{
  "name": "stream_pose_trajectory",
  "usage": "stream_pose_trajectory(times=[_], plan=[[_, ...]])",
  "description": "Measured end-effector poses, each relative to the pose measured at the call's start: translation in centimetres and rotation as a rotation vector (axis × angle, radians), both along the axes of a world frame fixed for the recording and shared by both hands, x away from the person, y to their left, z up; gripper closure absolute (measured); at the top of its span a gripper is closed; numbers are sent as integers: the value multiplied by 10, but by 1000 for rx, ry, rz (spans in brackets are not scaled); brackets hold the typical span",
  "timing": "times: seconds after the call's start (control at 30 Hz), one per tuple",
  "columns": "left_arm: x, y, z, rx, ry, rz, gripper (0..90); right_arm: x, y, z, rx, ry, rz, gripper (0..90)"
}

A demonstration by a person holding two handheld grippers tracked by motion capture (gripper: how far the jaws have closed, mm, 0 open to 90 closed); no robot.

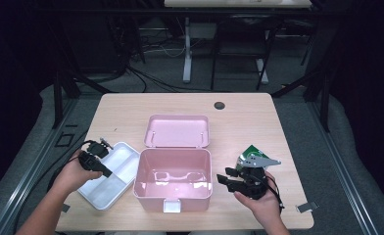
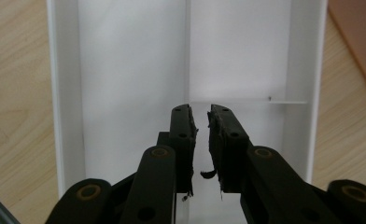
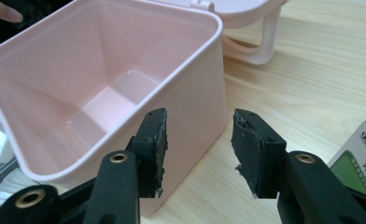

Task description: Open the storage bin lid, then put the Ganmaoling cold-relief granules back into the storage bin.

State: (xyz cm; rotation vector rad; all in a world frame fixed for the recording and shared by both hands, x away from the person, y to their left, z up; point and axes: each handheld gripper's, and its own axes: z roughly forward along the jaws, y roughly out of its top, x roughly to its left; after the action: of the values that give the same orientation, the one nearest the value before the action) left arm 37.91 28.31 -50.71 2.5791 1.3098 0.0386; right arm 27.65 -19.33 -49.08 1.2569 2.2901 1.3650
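A pink box [image 1: 173, 192] stands with its top uncovered in the middle of the wooden table, and its lid [image 1: 178, 131] lies flat behind it. Left of it sits a white divided tray [image 1: 102, 193]. My left gripper [image 1: 107, 173] hangs over that tray [image 2: 125, 70]. In the left gripper view this gripper [image 2: 202, 114] is open by a narrow gap with nothing inside. My right gripper [image 1: 223, 176] is to the right of the box and points at it. It [image 3: 197, 123] is open and empty, with the pink box's [image 3: 102, 79] corner just ahead. A green-and-white carton [image 1: 252, 151] lies behind the right hand.
The carton [image 3: 361, 154] lies at the right edge of the right gripper view. A dark round hole [image 1: 219, 105] marks the table's far side. A small grey tab [image 1: 305, 206] sits at the front right corner. Beyond the table are a dark floor, cables and desk legs.
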Motion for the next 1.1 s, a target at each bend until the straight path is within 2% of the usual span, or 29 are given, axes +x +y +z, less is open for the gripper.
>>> stream_pose_trajectory(times=[0.03,0.1,0.17,0.2,0.3,0.37,0.47,0.5,0.57,0.6,0.63,0.67,0.7,0.73,0.77,0.8,0.83,0.87,0.97,1.0,1.1], plan=[[0,0,0,0,0,0,772,0,0,0,0,0,0,552],[-3,-1,4,-42,-25,11,736,0,-1,7,-15,-12,6,551],[-4,-1,4,-45,-32,7,713,1,-2,9,-19,-14,5,547],[-5,-2,7,-33,-42,-2,672,2,-2,12,-29,-7,20,547],[-4,-2,10,-27,-56,3,648,3,-2,14,-55,-10,15,537],[-5,0,14,-37,-82,14,627,5,-1,15,-73,2,20,524],[-8,3,18,-78,-110,18,605,7,0,19,-107,3,20,523],[-10,5,19,-93,-109,16,603,10,1,21,-122,13,22,511],[-10,6,20,-85,-108,13,603,12,1,23,-134,19,24,503],[-11,7,21,-80,-114,8,588,16,1,25,-163,37,11,494],[-13,10,22,-78,-118,12,586,20,1,25,-152,61,9,494],[-13,10,22,-78,-118,12,580,20,1,25,-152,61,9,494],[-14,11,22,-77,-120,14,580,23,1,26,-167,85,-7,494],[-15,12,22,-81,-121,17,570,28,2,26,-202,97,-21,496],[-16,12,23,-88,-121,16,570,28,2,26,-202,97,-21,496],[-17,13,23,-99,-122,25,567,34,0,26,-145,134,46,498],[-17,13,23,-99,-122,25,566,34,0,26,-145,134,46,498],[-18,14,24,-107,-114,20,566,37,1,27,-205,109,3,504],[-19,13,24,-109,-113,17,569,42,-1,28,-199,113,15,503],[-20,12,25,-109,-113,14,566,44,-2,29,-235,103,-22,475],[-22,11,25,-113,-116,7,564,48,-5,30,-250,112,-31,471]])
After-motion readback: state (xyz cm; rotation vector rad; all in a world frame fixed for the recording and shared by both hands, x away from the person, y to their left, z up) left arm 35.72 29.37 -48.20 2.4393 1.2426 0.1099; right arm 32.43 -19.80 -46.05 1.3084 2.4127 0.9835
